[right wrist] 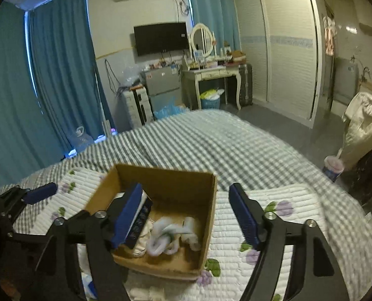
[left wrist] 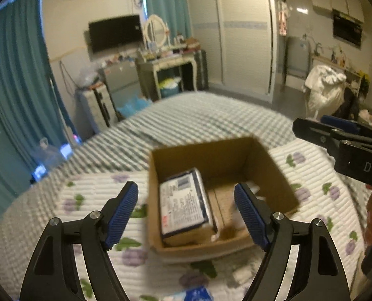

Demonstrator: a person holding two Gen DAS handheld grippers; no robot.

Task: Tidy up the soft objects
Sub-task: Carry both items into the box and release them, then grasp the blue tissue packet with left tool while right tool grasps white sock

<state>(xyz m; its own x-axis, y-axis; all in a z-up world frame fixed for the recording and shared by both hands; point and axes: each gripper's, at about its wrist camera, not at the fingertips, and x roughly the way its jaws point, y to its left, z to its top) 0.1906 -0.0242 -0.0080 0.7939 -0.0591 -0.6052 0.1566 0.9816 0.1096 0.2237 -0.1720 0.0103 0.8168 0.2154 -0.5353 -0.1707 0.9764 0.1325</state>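
Wall television [right wrist: 161,38] hanging at twelve o'clock, dressing table [right wrist: 212,74] with oval mirror [right wrist: 202,40] standing just right of it, teal curtains [right wrist: 60,75] hanging at ten o'clock, what is possibly a small fridge [right wrist: 162,85] sitting beneath the television, white wardrobe [right wrist: 284,50] standing at two o'clock.

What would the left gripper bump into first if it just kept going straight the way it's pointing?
Most likely the cardboard box: the open left gripper points down into it, at the blue-edged packet inside. Depth is unclear, so it might meet the box's near wall first.
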